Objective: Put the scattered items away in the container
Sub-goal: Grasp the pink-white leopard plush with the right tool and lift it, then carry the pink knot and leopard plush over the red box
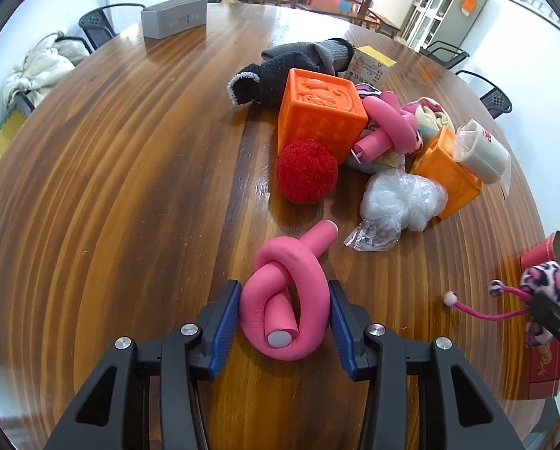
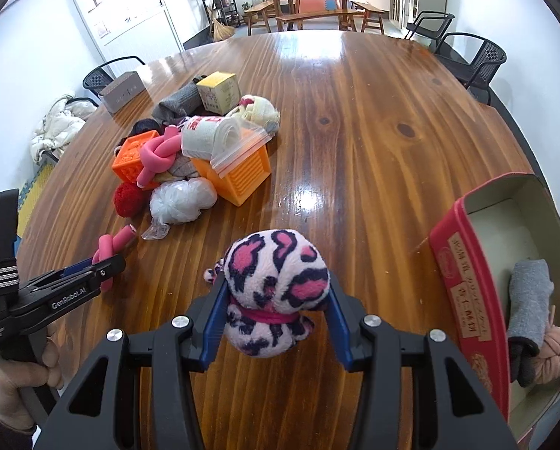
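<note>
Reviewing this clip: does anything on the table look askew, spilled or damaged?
Nothing looks damaged or spilled. The only oddity: a zip bag holding a cloth roll sits tilted atop the orange slatted cube, its edge overhanging. The rest of the pile is the expected clutter.

We see a glossy wooden table, a matt foam knot, a fuzzy red pompom and a fleecy spotted toy.

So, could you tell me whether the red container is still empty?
No, the red container already holds a grey cloth and a pinkish knotted item.
</note>
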Demonstrator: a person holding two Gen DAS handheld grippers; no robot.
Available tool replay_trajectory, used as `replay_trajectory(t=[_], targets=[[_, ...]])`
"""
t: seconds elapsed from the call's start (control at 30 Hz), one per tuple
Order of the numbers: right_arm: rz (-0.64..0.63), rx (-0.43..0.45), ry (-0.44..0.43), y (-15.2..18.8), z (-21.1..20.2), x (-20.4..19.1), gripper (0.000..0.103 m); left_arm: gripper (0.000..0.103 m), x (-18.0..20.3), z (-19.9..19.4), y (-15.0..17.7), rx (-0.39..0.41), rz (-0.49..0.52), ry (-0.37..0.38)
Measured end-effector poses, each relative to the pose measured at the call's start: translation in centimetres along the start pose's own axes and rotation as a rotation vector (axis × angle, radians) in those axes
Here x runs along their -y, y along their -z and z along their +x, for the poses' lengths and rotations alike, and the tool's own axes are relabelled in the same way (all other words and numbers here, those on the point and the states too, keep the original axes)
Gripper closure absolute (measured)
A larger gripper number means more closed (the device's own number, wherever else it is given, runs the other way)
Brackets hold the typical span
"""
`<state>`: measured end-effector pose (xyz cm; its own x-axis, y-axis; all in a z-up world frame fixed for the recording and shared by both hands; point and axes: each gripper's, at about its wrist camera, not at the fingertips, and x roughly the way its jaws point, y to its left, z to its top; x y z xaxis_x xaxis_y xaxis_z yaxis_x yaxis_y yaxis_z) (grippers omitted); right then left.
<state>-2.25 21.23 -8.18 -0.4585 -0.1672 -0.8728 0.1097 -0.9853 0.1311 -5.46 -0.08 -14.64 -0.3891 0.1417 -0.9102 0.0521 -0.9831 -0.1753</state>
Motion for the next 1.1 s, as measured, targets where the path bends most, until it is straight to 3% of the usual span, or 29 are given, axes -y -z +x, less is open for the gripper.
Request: replay_trajectory(t=[0.27,0.57,0.77,1.1], targets=[[0.021,0.061,-0.014,0.2,-2.9,1.6,0.051,0.057,1.1,-0.7,0.5,0.053,0.01,0.019],[0.1,0.154,-0.001,0.5,-7.1,6.1,0.051,0.057,7.5,-3.3,-0.8,0.116,0.137,0.117],[0.184,0.214,0.048,1.4,-10.3,10.9,0.051,0.057,15.1,-5.1,-2.1,0.132,0.259,0.212],[0.316,0.264,0.156,4.4,-14.6,19.0,0.051,0.057,27.3,-7.6,0.3,0.123,0.445,0.363]])
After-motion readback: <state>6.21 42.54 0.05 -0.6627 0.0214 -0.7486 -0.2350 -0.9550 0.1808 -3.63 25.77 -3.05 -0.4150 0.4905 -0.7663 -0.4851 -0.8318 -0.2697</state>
